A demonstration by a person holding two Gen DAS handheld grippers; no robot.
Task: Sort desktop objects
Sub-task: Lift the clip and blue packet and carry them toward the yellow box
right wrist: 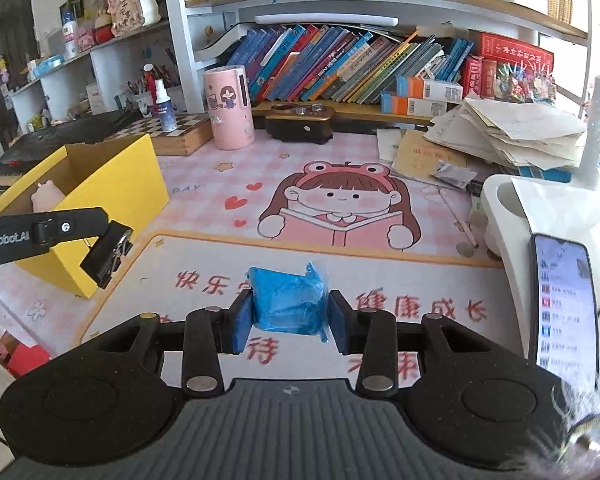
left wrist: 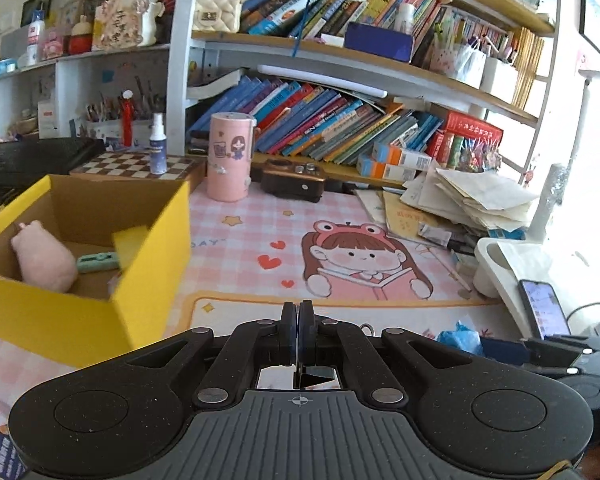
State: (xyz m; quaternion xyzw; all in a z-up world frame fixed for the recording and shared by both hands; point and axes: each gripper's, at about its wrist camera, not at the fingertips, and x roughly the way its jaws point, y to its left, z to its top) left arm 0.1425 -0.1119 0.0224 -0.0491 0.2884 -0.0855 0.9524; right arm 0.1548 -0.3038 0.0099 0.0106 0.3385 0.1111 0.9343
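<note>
Right wrist view shows my right gripper (right wrist: 287, 312) with its jaws set on either side of a blue crinkly packet (right wrist: 287, 300), the blue pads against its flanks. I judge it held, though whether it is lifted off the desk mat (right wrist: 380, 280) or resting on it, I cannot tell. The packet looks soft and plastic-wrapped, lumpy, with a loose twisted corner sticking up.

My worry is slip: glossy film on a squashy filling can squeeze out from between flat pads if I swing fast toward the yellow box (right wrist: 100, 184). The loose corner could also snag on the box rim.

My left gripper (left wrist: 299, 330) has its jaws pressed together on nothing, and it hangs just beside the box's near corner, so the two tools could knock each other, or nudge the light cardboard sideways.

Inside the box (left wrist: 80, 304), matte brown on its inner walls, lie a fuzzy pink plush toy (left wrist: 46, 258), a smooth mint-green bar (left wrist: 98, 262) and a yellow spongy block (left wrist: 131, 242). Free floor there is tight, so the packet may perch on them.
</note>
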